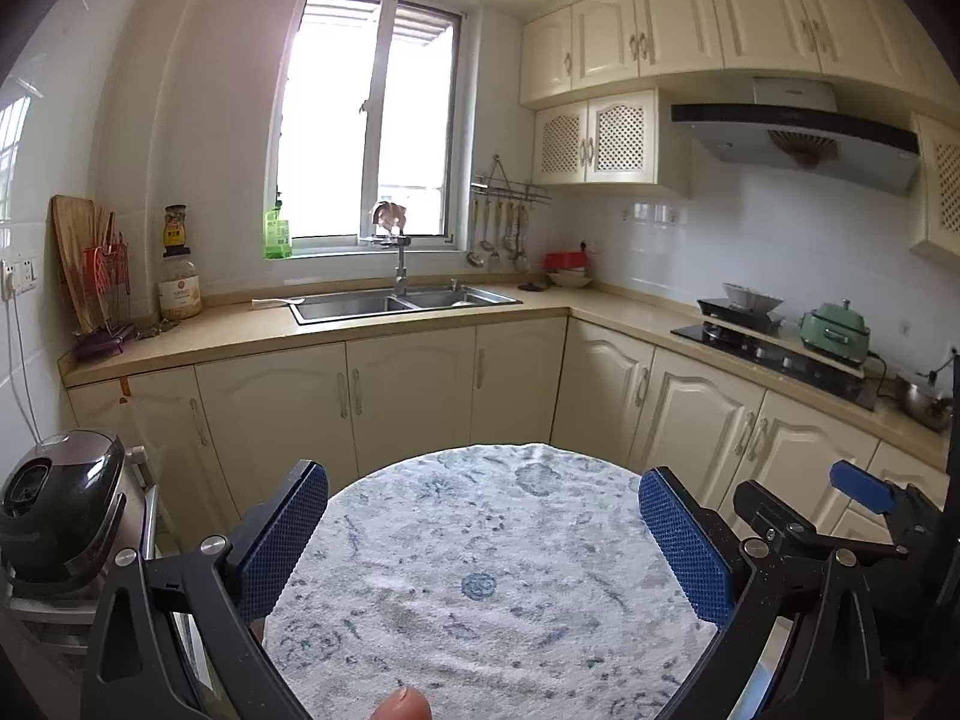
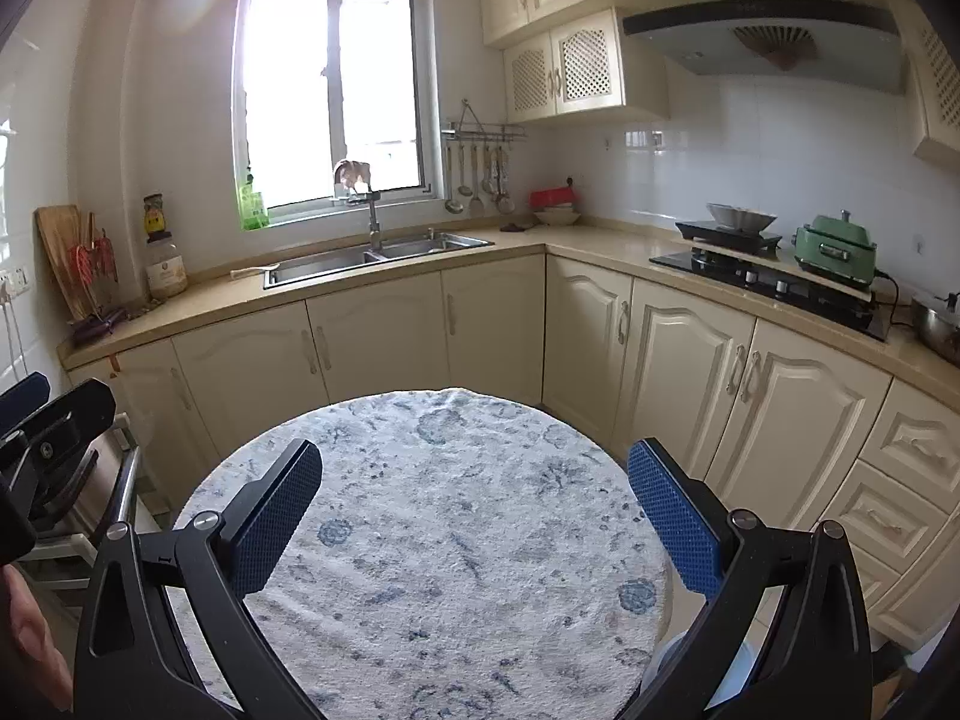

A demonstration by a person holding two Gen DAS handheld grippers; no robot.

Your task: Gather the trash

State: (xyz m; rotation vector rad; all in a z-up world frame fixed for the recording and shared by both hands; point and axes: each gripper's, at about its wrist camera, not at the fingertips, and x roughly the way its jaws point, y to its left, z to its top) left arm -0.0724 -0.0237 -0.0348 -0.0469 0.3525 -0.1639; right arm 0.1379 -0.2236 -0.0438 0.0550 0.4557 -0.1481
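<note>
Kitchen scene, L-shaped beige countertop (image 1: 336, 324) with cream cabinets all round. Nearest: round table under a white cloth with a blue floral print (image 1: 480, 570), bare; no trash visible on it in either view. Left gripper (image 1: 483, 531) is level above the near half of the cloth, blue-padded fingers (image 1: 282, 534) wide apart, holding nothing. Right gripper (image 2: 474, 516) same pose, jaws spread, empty, just beside the left one. A fingertip (image 1: 402, 708) shows at the bottom edge of the left view. Black-lidded rice cooker (image 1: 60, 504) sits on a rack left of the table. Further back: stainless double sink (image 1: 402, 300), clear jar with a tan label (image 1: 179, 291) (text too small to read), green electric pot (image 2: 834, 249) by the black hob (image 2: 768, 282).
</note>
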